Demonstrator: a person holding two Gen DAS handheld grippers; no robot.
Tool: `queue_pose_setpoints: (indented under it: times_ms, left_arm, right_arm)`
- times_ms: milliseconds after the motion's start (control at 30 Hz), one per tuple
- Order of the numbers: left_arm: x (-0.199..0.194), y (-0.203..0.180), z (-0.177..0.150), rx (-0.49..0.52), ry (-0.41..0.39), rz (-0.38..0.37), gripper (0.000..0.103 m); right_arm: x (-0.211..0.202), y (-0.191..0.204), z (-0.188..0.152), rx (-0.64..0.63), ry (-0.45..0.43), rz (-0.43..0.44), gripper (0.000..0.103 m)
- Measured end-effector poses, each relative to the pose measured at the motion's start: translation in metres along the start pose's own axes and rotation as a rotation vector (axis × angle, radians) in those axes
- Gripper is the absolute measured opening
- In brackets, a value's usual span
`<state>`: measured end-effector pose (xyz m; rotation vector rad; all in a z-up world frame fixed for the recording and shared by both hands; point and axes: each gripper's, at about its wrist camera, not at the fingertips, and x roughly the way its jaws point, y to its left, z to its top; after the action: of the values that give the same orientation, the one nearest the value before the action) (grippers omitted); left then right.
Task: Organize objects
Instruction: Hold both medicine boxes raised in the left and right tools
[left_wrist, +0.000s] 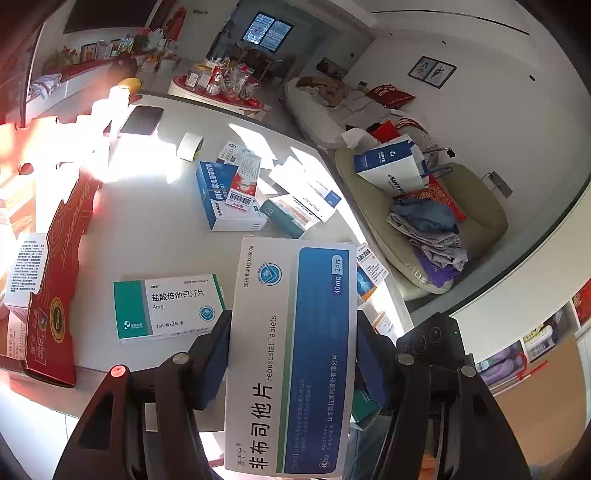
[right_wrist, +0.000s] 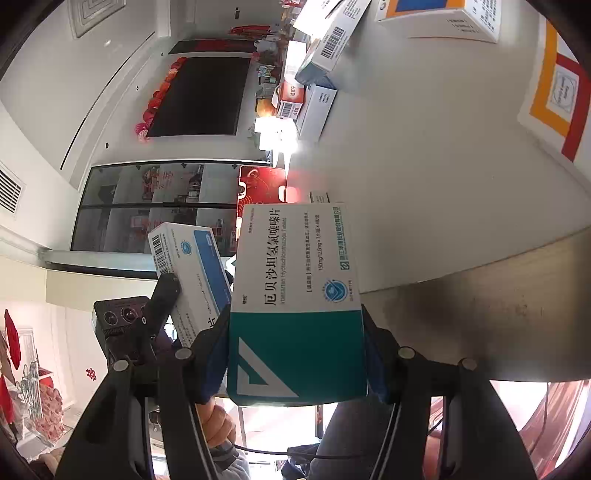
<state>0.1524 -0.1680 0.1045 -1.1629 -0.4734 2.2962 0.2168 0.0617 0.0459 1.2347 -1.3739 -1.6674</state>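
The left gripper (left_wrist: 293, 354) clamps the blue-and-white Febuxostat box (left_wrist: 291, 354) by its long edges, clear of the table (left_wrist: 159, 240). The right gripper (right_wrist: 295, 347) likewise clamps the teal-and-white tablet box (right_wrist: 295, 295) between its pads. Keep both boxes square; carry each over the red carton (left_wrist: 62, 258), left of the left gripper, before releasing.

Two medicine boxes held up, more loose on the surface

The blue-and-white Febuxostat box (left_wrist: 291, 354) stands lengthwise, lifted off the surface (left_wrist: 155, 221); the teal-and-white Irbesartan box (right_wrist: 295, 302) is likewise raised. A green-edged box (left_wrist: 168, 308) lies flat, near a heap of boxes (left_wrist: 236, 195).
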Motion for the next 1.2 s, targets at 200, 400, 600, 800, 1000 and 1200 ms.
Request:
queue_pose_setpoints:
  times_ms: [200,400,600,800,1000,1200]
  left_arm:
    - [0.001,0.003,-0.008,-0.012,0.012,0.0,0.066]
    - [0.001,0.004,-0.011,-0.013,0.017,0.0,0.066]
    - [0.002,0.0,-0.012,0.004,0.02,0.0,0.066]
    - [0.002,0.0,-0.012,0.006,0.019,0.001,0.066]
    - [0.002,0.0,-0.012,0.007,0.02,0.0,0.066]
    - [0.002,0.0,-0.012,0.01,0.022,-0.001,0.066]
  right_arm:
    - [0.002,-0.002,-0.001,0.009,0.012,-0.01,0.061]
    - [0.0,-0.003,-0.001,0.024,0.009,-0.003,0.061]
    - [-0.002,-0.004,-0.001,0.025,0.002,-0.002,0.061]
    - [-0.003,-0.004,-0.001,0.026,-0.002,-0.002,0.061]
    - [-0.003,-0.004,-0.002,0.027,-0.004,0.001,0.061]
    - [-0.003,-0.005,-0.001,0.027,-0.004,0.002,0.061]
